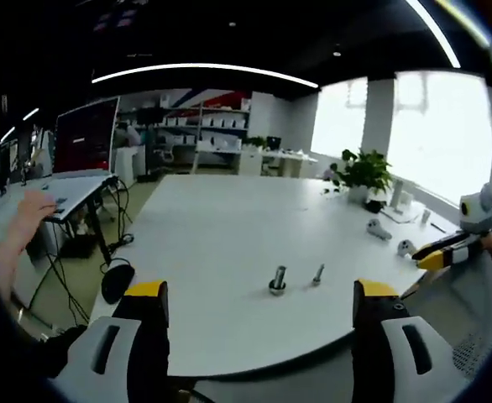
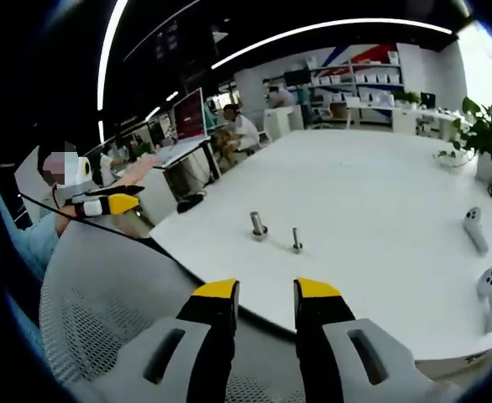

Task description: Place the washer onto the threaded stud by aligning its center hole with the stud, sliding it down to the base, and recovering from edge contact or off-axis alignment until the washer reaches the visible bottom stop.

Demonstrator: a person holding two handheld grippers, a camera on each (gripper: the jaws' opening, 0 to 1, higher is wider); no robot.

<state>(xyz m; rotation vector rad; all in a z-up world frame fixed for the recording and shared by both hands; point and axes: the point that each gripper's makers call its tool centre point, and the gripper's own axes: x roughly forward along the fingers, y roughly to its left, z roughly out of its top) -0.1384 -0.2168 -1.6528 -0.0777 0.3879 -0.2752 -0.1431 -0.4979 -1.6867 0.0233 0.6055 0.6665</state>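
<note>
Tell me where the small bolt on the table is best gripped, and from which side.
Probably grip the small bolt across its upper shank, coming in from the near table edge with the jaws level. It stands upright and slim on the table, so its top is free. The thicker stud stands apart to one side, leaving the near side open.
</note>
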